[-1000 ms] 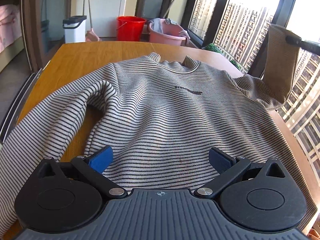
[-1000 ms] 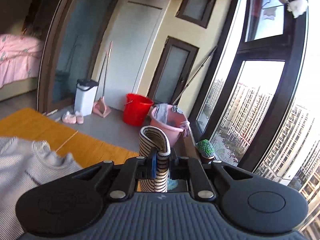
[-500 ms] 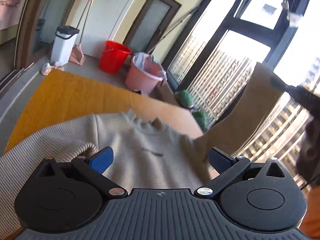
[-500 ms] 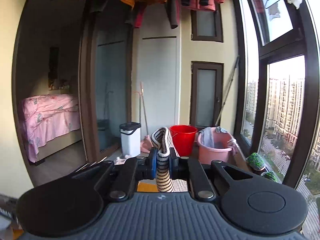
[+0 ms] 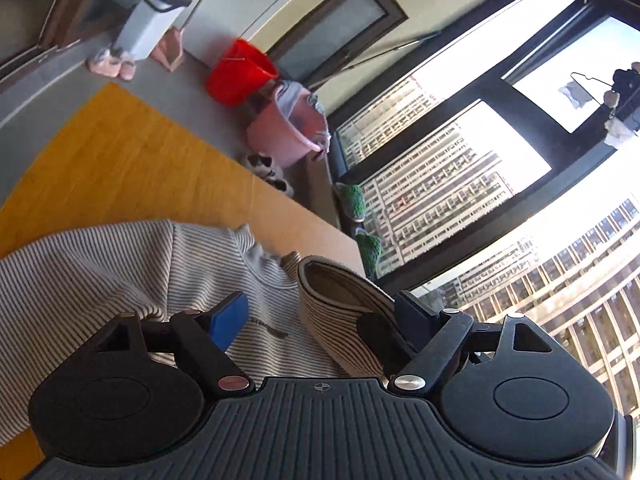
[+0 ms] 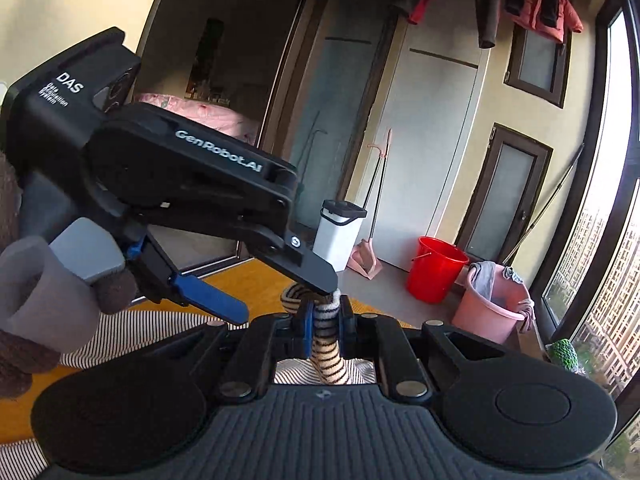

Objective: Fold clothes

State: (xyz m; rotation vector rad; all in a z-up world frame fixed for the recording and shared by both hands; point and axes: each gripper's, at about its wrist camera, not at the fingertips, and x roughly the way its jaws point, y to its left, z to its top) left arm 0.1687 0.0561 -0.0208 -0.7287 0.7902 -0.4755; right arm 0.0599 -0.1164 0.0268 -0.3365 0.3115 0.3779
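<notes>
A striped sweater (image 5: 100,272) lies spread on the wooden table (image 5: 120,160). My right gripper (image 6: 325,322) is shut on the sweater's sleeve cuff (image 6: 328,356) and holds it up off the table. My left gripper (image 5: 320,300) is rolled to one side with its jaws closing. The raised cuff (image 5: 340,304) stands between them, against the right finger, while the blue left pad (image 5: 228,320) is still apart from it. In the right wrist view the left gripper (image 6: 288,300) reaches in from the upper left over the cuff's top, held by a gloved hand (image 6: 24,308).
Beyond the table's far edge stand a red bucket (image 5: 240,72), a pink basin (image 5: 288,128) and a white bin (image 5: 148,20) on the grey floor. Tall windows (image 5: 460,184) run along the right side. Slippers (image 5: 112,66) lie near the bin.
The right gripper swung left with the cuff, bringing it to the left gripper. The left gripper rose and rolled, its jaws narrowed, and the cuff now stands between them.
</notes>
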